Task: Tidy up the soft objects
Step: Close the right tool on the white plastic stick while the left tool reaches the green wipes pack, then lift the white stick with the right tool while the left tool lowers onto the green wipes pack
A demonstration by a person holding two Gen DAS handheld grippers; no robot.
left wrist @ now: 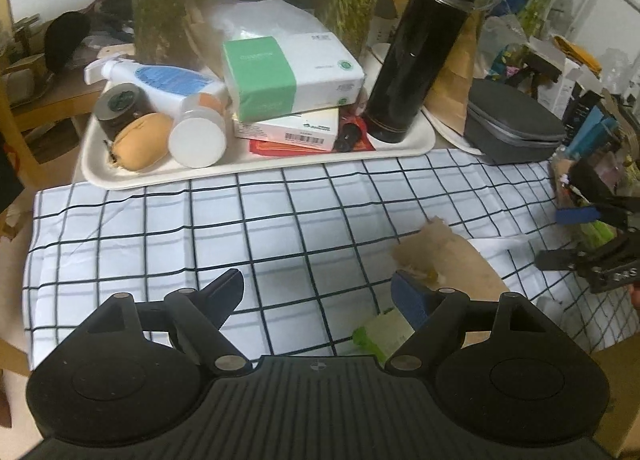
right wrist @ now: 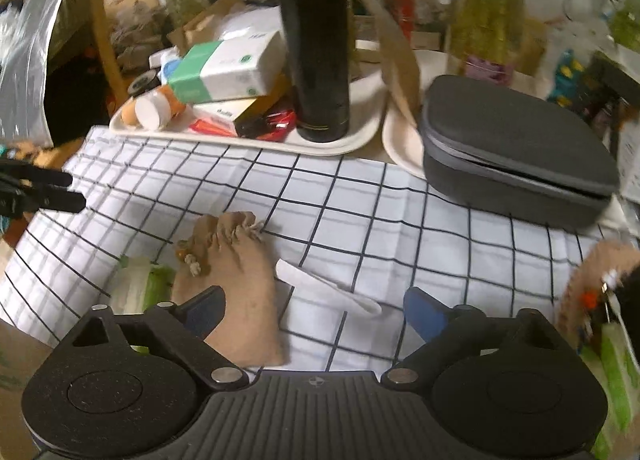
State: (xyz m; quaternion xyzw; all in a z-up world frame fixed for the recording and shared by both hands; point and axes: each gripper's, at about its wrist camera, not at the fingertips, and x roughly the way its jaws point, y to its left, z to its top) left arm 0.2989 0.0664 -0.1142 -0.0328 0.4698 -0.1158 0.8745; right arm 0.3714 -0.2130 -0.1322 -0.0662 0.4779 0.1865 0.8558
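Landmark: tan drawstring cloth pouch [right wrist: 236, 284], lying flat on the white cloth with a dark grid pattern [left wrist: 160, 219], neck cinched.

Left gripper [left wrist: 320, 292] jaws wide apart, nothing between them, over bare cloth left of the pouch; its right finger sits at the pouch's edge. Right gripper [right wrist: 316, 308] also spread wide and empty, left finger over the pouch body. Looks like both are lining up on it from either side.

Green-and-white soft packet [right wrist: 138, 286] just beside the pouch. White flat stick [right wrist: 328, 288] on the pouch's other side.

Beyond the pouch: cream tray [left wrist: 256, 169] crowded with a tall black flask [left wrist: 420, 47] and boxes. Dark grey zip case [right wrist: 516, 155] right of that. Cluttered room, plants behind.
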